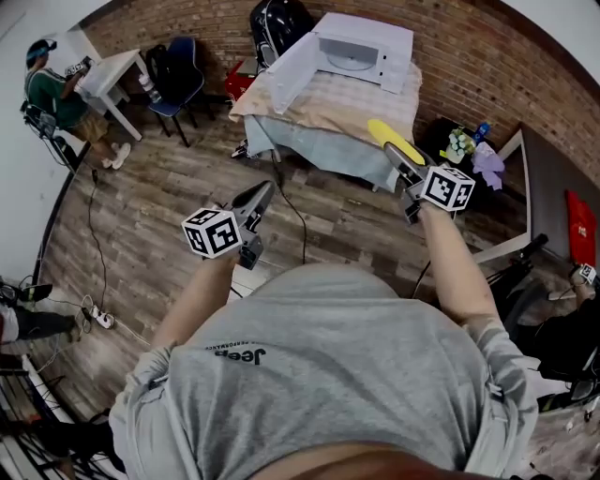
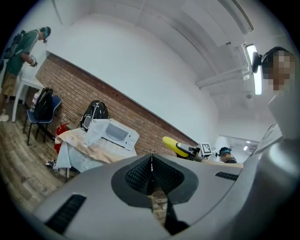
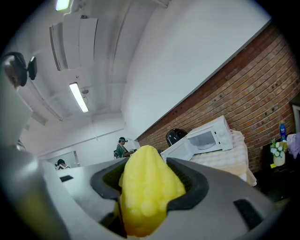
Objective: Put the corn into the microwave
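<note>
A yellow corn cob (image 3: 146, 187) sticks out from between the jaws of my right gripper (image 3: 149, 185), which is shut on it. From the head view the corn (image 1: 395, 142) points toward the table. The white microwave (image 1: 361, 49) stands on a cloth-covered table (image 1: 309, 117) by the brick wall, its door swung open to the left. It also shows in the right gripper view as the microwave (image 3: 206, 137) ahead, and in the left gripper view as the microwave (image 2: 112, 133). My left gripper (image 1: 260, 202) is shut with nothing in it, held lower and to the left.
A black helmet (image 1: 278, 23) lies behind the table. A blue chair (image 1: 176, 75) and a white desk (image 1: 112, 75) with a person at it stand at far left. Cables cross the wooden floor (image 1: 169, 216). A shelf with flowers (image 1: 459, 145) is at the right.
</note>
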